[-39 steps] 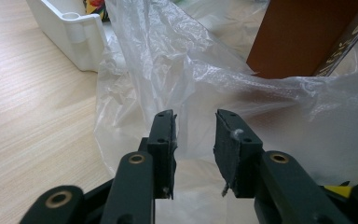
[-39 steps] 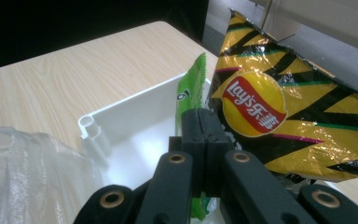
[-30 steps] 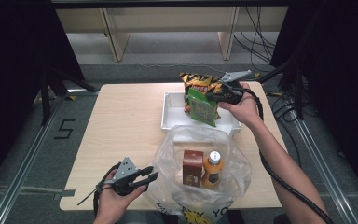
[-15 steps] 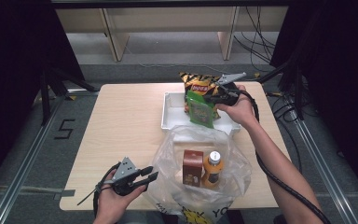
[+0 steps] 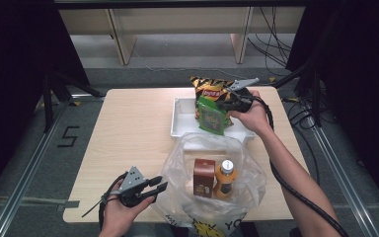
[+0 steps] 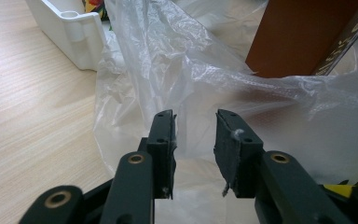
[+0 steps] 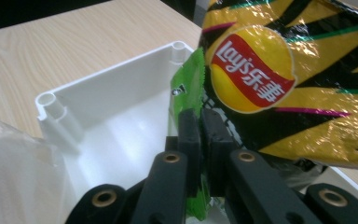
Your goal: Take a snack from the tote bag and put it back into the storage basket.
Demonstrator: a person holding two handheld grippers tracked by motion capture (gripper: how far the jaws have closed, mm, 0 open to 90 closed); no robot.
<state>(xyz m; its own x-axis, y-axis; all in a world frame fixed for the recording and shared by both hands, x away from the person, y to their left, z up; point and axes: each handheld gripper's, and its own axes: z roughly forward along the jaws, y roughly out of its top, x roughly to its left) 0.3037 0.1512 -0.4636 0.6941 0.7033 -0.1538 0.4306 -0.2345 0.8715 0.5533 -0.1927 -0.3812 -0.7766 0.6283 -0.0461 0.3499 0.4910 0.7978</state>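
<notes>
We see the clear plastic bag (image 5: pixel 212 197) just ahead of our left gripper (image 6: pixel 195 128), whose jaws stand apart, likely ready to hold its mouth open. Our right gripper (image 7: pixel 200 128) has its jaws clamped on the green packet (image 5: pixel 211 116) over the white tray (image 5: pixel 182 121), probably for bagging. The yellow chip bag (image 7: pixel 284 84) beside those jaws hides most of the packet.

The yellow-and-black chip bag (image 7: pixel 303 88) reads "Lay's" plus Chinese characters — the floor mark (image 5: pixel 68 137) reads "5"
</notes>
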